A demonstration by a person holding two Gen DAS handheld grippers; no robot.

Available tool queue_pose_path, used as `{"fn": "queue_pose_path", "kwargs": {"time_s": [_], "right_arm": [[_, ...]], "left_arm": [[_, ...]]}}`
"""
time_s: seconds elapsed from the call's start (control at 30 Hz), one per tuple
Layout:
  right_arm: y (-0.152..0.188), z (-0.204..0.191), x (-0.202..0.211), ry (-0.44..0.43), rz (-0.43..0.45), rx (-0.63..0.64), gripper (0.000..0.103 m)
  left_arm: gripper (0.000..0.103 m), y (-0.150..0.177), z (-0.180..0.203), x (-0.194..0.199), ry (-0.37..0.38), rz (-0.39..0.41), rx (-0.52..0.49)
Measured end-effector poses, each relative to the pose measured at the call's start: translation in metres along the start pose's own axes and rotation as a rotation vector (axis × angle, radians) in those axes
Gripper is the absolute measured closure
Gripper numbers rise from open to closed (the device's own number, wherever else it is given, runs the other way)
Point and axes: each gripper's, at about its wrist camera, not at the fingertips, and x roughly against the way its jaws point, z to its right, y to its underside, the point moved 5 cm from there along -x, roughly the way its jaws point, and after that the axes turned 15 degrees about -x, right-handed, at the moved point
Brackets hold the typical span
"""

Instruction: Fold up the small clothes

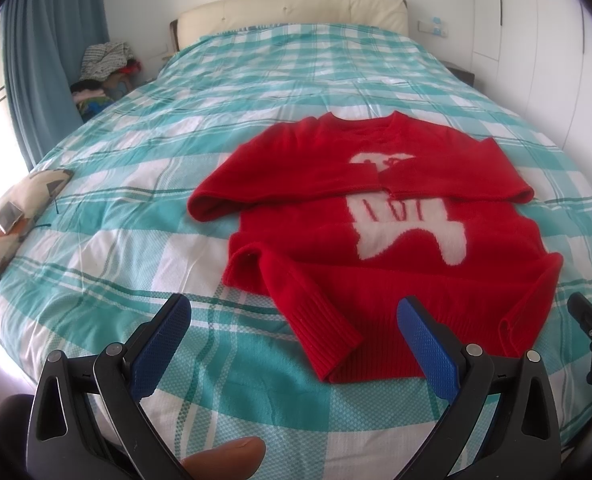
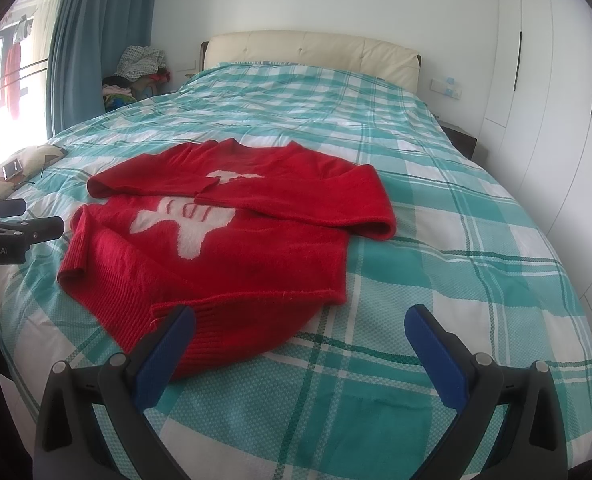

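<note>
Now | sweater (image 1: 380,236) collar toward headboard (image 1: 291,12) | both grippers (image 1: 296,320) (image 2: 300,328) agape, empty

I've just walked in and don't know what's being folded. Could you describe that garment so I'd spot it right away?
Look at the big bed with its teal-and-white checked cover. On its near half lies a red knitted sweater, both sleeves already folded across the chest. It is the only red thing on the bed, and has a white animal figure on its front.
</note>
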Motion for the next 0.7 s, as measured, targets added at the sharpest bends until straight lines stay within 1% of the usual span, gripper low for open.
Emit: {"fn": "queue_pose_path", "kwargs": {"time_s": [0.3,0.53,0.7], "right_arm": [[0.000,0.000,0.000,0.001,0.001,0.000,0.000],[0.001,0.000,-0.002,0.004,-0.005,0.000,0.000],[0.000,0.000,-0.002,0.005,-0.005,0.001,0.000]], "left_arm": [[0.000,0.000,0.000,0.000,-0.001,-0.001,0.001],[0.000,0.009,-0.005,0.001,0.000,-0.002,0.016],[0.000,0.008,-0.005,-0.002,0.006,-0.022,0.016]]}}
